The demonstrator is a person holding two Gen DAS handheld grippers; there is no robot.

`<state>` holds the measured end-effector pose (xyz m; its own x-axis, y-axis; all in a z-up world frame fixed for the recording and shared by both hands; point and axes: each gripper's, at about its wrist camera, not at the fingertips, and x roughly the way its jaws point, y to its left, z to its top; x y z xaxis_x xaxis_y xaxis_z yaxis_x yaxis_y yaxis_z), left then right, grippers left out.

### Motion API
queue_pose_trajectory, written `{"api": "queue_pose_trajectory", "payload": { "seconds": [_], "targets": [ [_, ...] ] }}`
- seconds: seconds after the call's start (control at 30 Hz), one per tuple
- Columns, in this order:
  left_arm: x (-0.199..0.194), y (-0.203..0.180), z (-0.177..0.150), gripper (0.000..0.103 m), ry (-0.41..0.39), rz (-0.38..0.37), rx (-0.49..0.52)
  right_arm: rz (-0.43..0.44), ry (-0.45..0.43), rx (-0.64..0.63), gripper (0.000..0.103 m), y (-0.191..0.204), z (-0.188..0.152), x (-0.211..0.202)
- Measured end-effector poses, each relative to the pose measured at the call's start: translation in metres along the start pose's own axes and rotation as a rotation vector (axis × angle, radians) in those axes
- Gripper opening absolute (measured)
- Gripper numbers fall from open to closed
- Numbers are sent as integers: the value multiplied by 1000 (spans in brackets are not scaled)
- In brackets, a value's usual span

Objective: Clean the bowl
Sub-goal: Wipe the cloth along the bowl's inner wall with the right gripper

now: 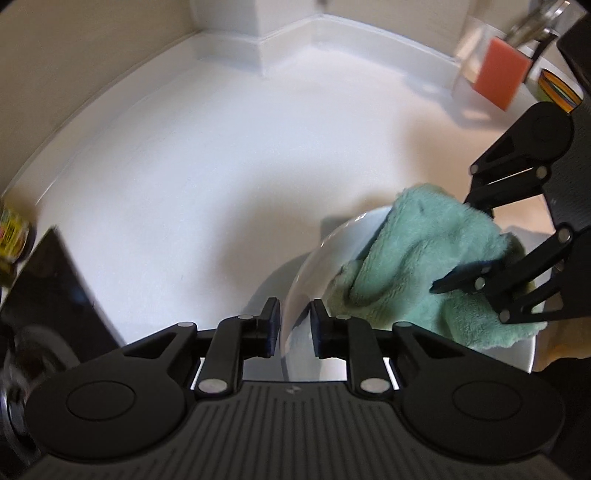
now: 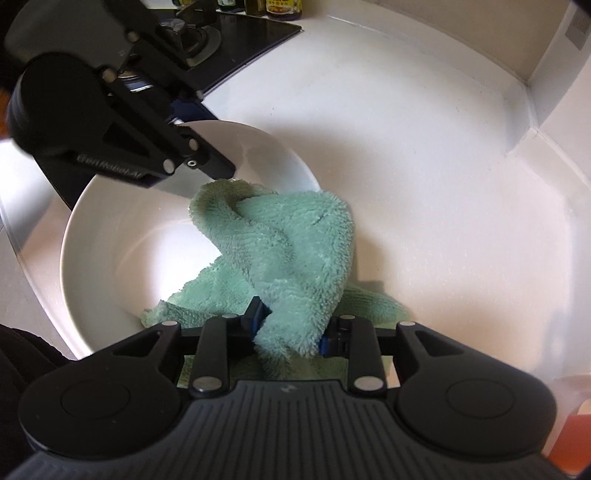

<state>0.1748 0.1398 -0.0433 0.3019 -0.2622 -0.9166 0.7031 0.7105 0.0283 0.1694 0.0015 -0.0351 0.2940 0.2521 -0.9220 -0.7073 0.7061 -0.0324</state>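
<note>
Bowl: one white bowl (image 2: 110, 251) stands on the white bench (image 2: 424, 166), tilted.
Cloth: one green cloth (image 2: 288, 254) lies partly inside the bowl and drapes over its rim.
Left gripper (image 1: 294, 326): jaws straddle the bowl's rim, one inside and one outside; whether they press on it cannot be told.
Right gripper (image 2: 291, 328): jaws clamped on a bunched fold of the cloth.
Sponge: one orange sponge (image 1: 502, 70), near the back wall, well apart from the bowl.
Stove: one black stove (image 2: 236, 33), beyond the bowl.
Bottles: several, behind the stove; count unclear.
</note>
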Motion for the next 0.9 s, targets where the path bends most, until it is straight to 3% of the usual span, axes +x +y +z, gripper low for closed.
{"api": "queue_pose_trajectory", "payload": {
  "seconds": [0.13, 0.4, 0.53, 0.6, 0.67, 0.8, 0.9],
  "targets": [
    [4, 3, 11, 19, 47, -42, 10, -7, 0, -74, 25, 4, -6, -3],
    [-2, 1, -5, 12, 57, 36, -15, -4, 4, -286, 27, 0, 14, 3],
    [-6, 7, -15, 11, 26, 32, -129, 13, -19, -171, 26, -18, 31, 13],
    [-6, 7, -18, 12, 10, 46, -181, 11, 25, -55, 26, -24, 30, 12],
    [-7, 1, -20, 14, -11, 87, -209, 5, 75, -29, 26, -20, 26, 11],
    [-8, -6, -21, 15, -25, 117, -197, 16, 91, 11, 26, -14, 2, -1],
    [-9, -4, -20, 15, -16, 82, -158, 47, 70, 32, 25, -19, -2, 1]
  ]
}}
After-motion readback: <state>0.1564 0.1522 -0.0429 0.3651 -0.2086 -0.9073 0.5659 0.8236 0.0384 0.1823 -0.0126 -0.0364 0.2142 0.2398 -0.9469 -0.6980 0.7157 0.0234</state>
